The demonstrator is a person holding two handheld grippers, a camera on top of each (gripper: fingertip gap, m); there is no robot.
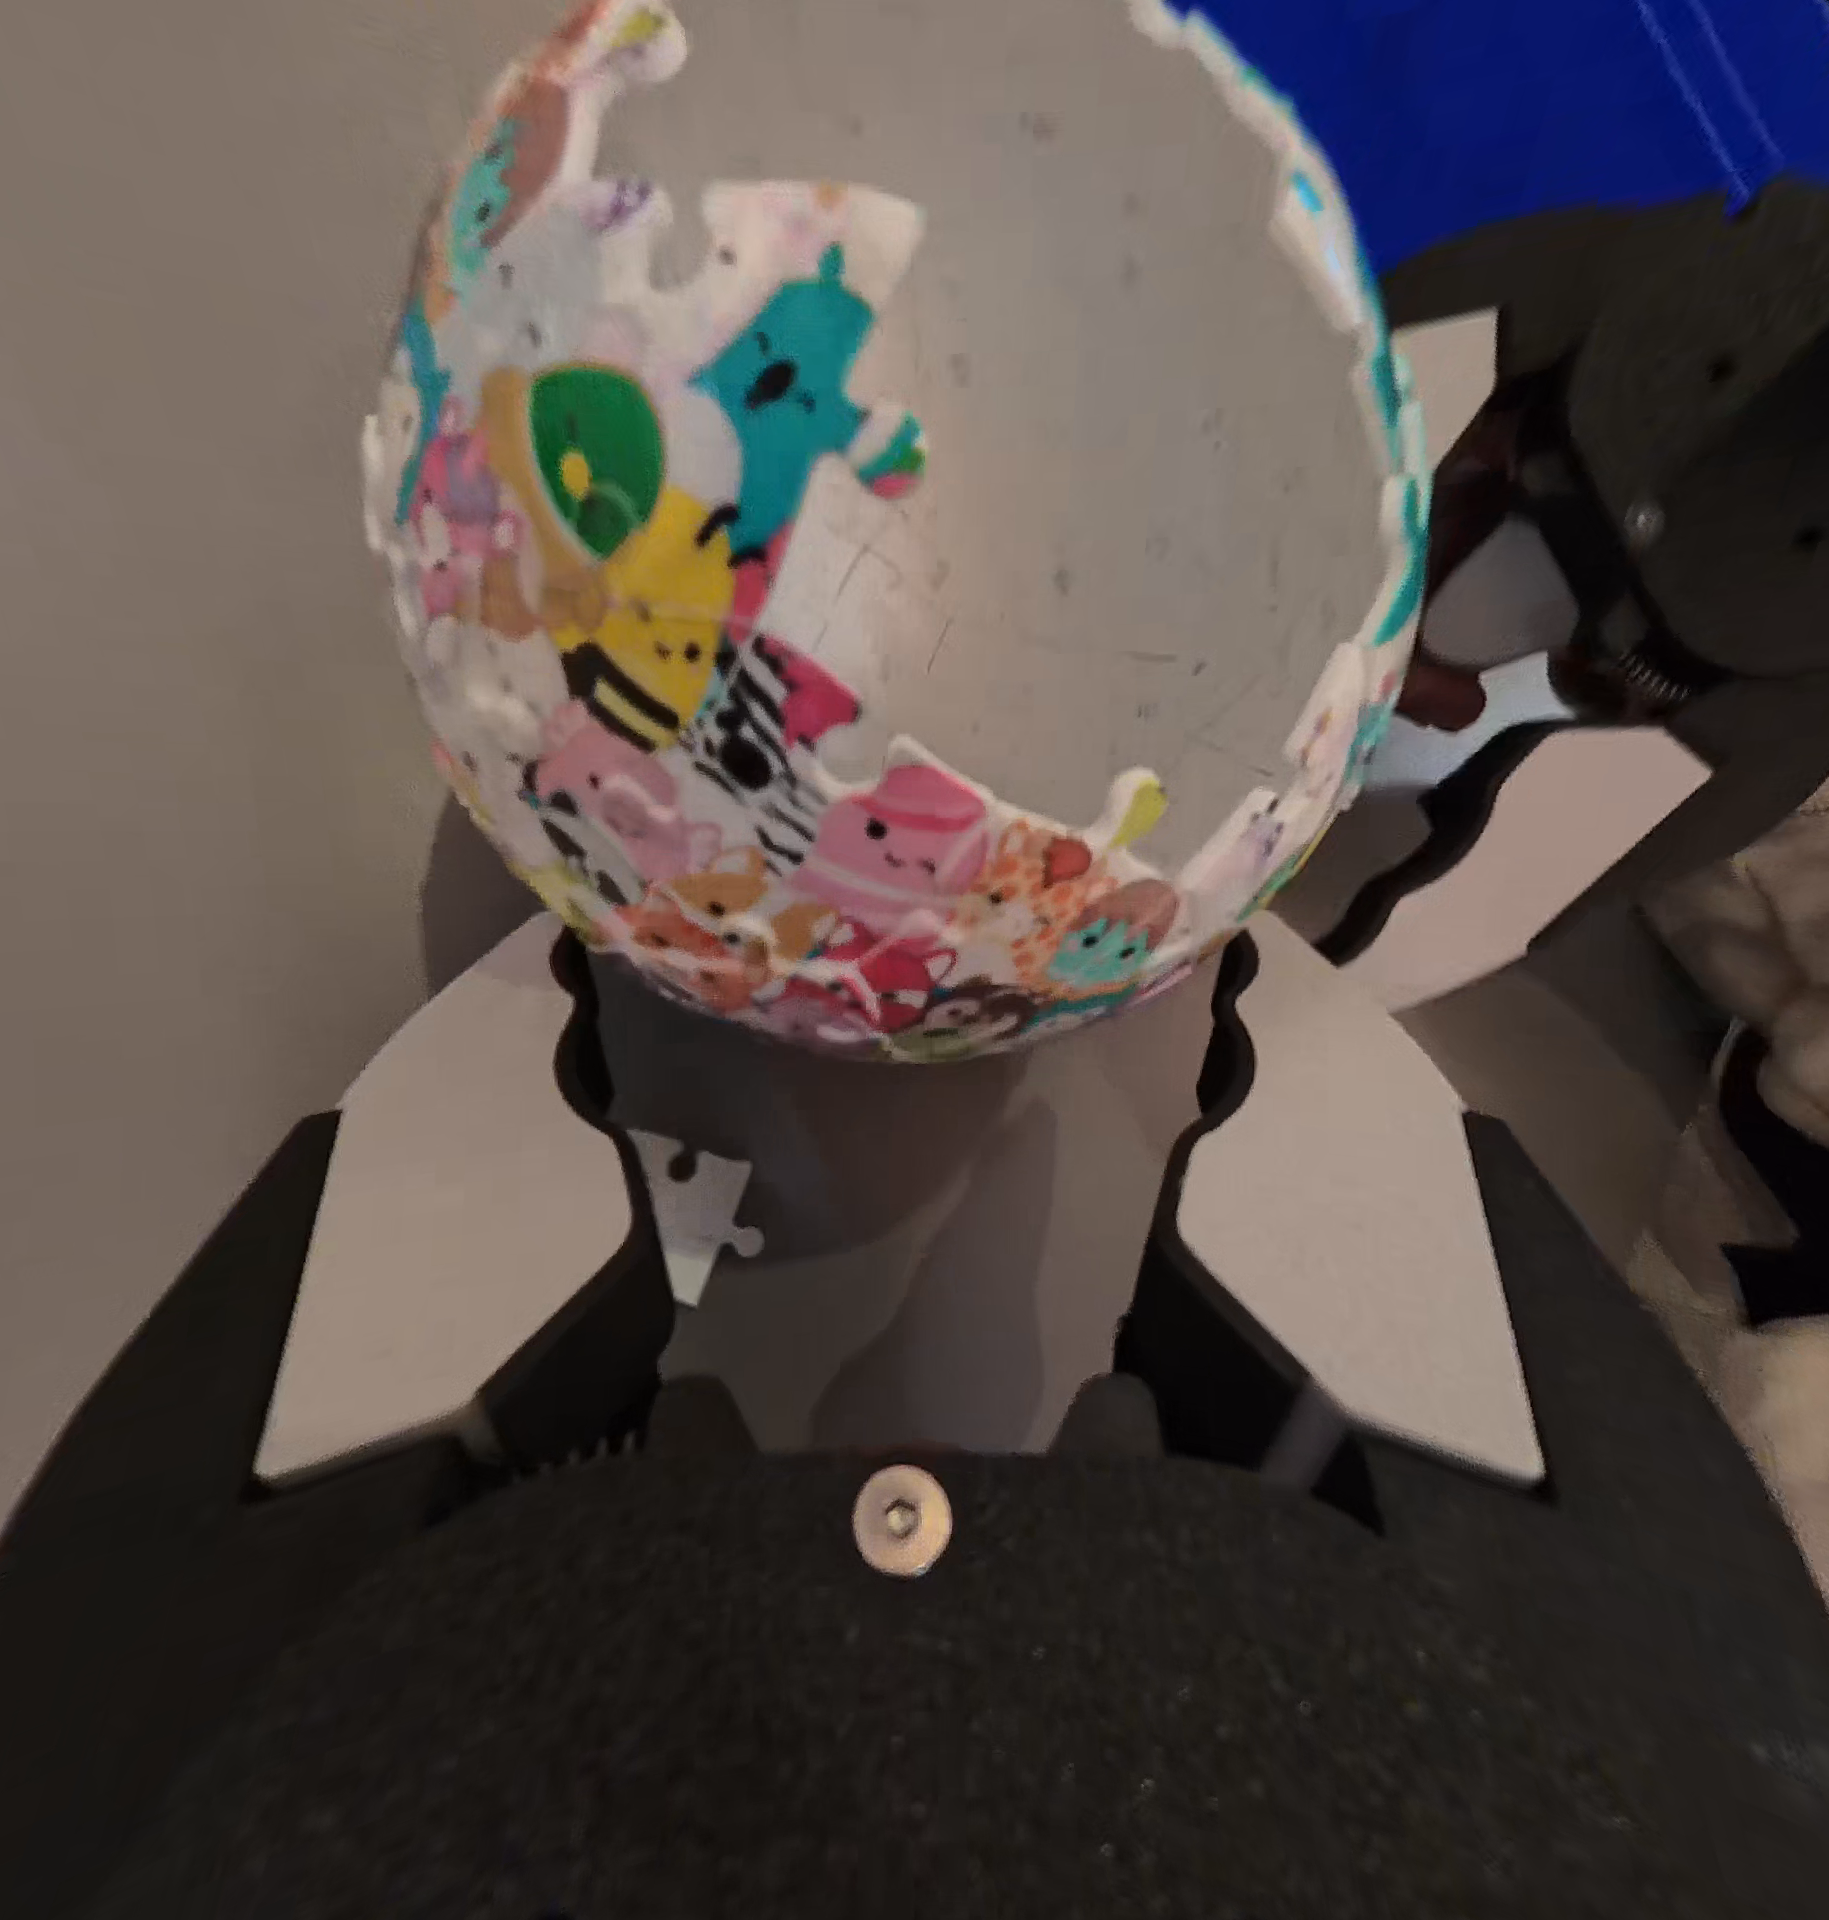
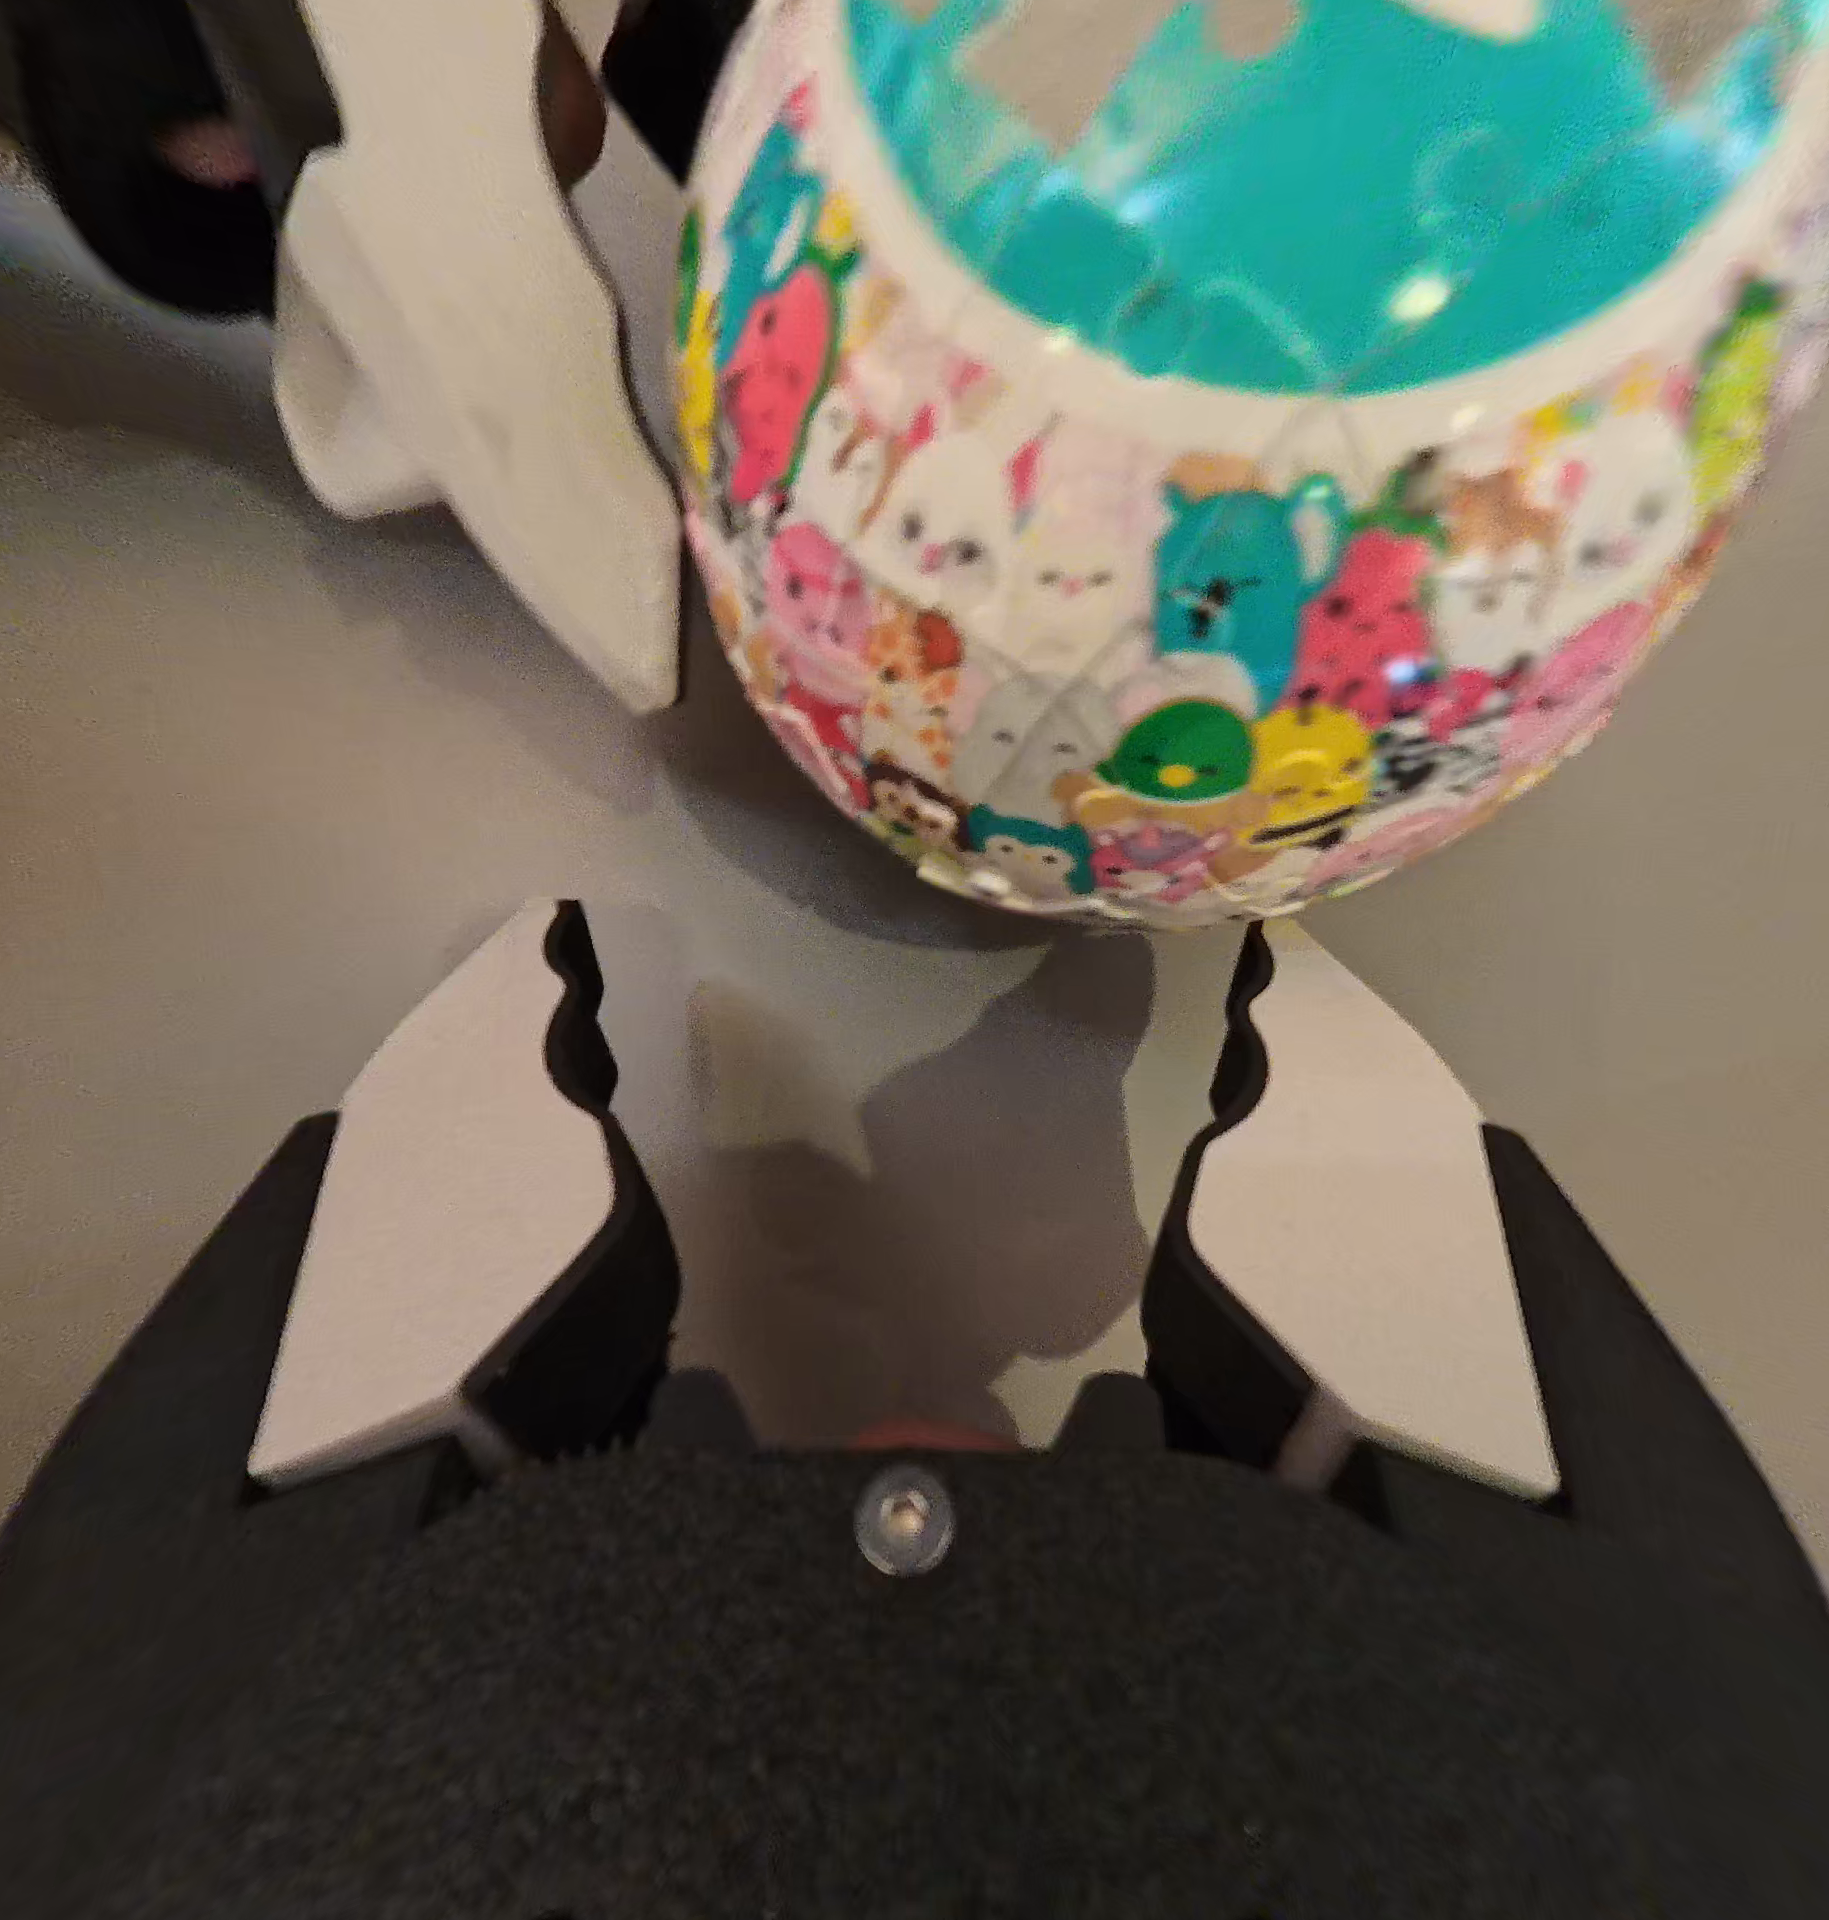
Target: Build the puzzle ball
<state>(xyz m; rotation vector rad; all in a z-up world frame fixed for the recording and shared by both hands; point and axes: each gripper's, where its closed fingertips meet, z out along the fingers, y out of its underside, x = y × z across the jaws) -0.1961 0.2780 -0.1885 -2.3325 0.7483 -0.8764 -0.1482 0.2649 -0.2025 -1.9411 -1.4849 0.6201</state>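
Observation:
The puzzle ball point(image 1: 681, 582) is partly built, printed with bright cartoon animals, and stands on the pale table. A large gap in its shell shows the white inside. My left gripper point(image 1: 905, 966) is open, its fingertips against the ball's lower sides. One of its white fingers point(image 2: 494, 395) touches the ball's left side in the right wrist view. My right gripper point(image 2: 905, 935) is open and empty, just below the ball point(image 2: 1149, 623), whose round opening shows a glossy teal surface. It also shows at the ball's right in the left wrist view point(image 1: 1429, 790). A loose face-down piece point(image 1: 702, 1216) lies between my left fingers.
A blue bin point(image 1: 1512, 83) stands at the back right behind the ball. Beige cloth point(image 1: 1783, 935) lies at the right edge. The pale table point(image 2: 162, 727) stretches to the left of the ball. The right gripper is farther from the loose face-down piece point(image 1: 702, 1216), some 12 cm, than the left, some 5 cm.

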